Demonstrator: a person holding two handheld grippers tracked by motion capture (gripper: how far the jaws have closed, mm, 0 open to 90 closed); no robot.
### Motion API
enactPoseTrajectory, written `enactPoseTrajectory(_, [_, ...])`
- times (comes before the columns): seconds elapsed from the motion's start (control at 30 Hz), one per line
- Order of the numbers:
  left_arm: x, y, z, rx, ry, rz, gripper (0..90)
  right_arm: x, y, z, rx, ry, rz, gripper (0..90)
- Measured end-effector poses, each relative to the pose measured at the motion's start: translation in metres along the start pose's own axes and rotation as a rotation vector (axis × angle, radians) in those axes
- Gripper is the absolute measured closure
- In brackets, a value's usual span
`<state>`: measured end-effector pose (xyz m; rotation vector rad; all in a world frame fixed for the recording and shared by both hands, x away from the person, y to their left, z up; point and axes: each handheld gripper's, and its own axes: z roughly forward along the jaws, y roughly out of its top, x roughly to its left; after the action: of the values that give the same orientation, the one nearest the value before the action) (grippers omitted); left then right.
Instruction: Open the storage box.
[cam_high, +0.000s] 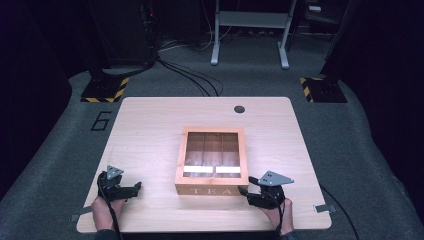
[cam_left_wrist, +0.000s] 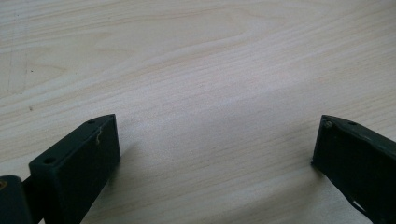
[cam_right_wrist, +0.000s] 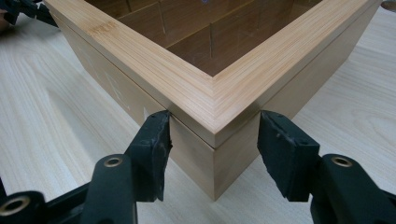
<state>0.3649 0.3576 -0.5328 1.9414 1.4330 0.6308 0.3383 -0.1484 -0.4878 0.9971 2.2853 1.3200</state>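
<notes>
Tea box (cam_right_wrist: 215, 112), square bamboo with a glass-paned lid, sits cornered between my right claw (cam_right_wrist: 212, 140), whose half-open pads press its walls. Rigid, smooth (likely slippery), fairly weighty; I'd grip flat sides instead.

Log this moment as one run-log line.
right gripper: fingers pressing tea box front corner | left gripper: open, over table | lid: closed

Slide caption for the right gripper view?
Right gripper closes on a corner of the wooden tea box.
</notes>
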Motion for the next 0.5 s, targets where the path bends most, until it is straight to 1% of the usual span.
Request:
enactPoseTrajectory(0.1, [0.0000,0.0000,0.0000,0.000,0.000,0.000,0.6,0.0002,-0.0001,0.0000,-0.003,-0.006,-0.007,44.5])
enactPoseTrajectory(0.13, [0.0000,0.0000,0.0000,0.000,0.000,0.000,0.6,0.0006,-0.0002,-0.0004,-0.004,-0.007,-0.017,45.1])
enactPoseTrajectory(0.2, [0.0000,0.0001,-0.0001,0.002,0.001,0.000,0.6,0.0015,-0.0001,-0.0012,-0.012,-0.017,-0.016,47.1])
enactPoseTrajectory(0.27, [0.0000,0.0001,-0.0001,0.002,0.001,-0.001,0.6,0.0018,0.0007,-0.0027,-0.025,-0.015,-0.023,48.8])
enactPoseTrajectory(0.3, [0.0000,0.0001,-0.0001,0.002,0.000,0.000,0.6,0.0016,0.0015,-0.0024,-0.025,-0.019,-0.031,48.8])
enactPoseTrajectory(0.37, [0.0000,0.0001,-0.0001,0.002,0.000,-0.001,0.6,0.0022,0.0015,-0.0025,-0.027,-0.014,-0.029,48.7])
enactPoseTrajectory(0.43, [0.0001,0.0001,0.0000,0.002,0.001,-0.001,0.6,0.0029,0.0017,-0.0025,-0.027,-0.024,-0.029,48.7])
enactPoseTrajectory(0.5, [0.0001,0.0001,-0.0001,0.003,0.001,0.000,0.6,0.0032,0.0020,-0.0022,-0.031,-0.027,-0.040,48.6])
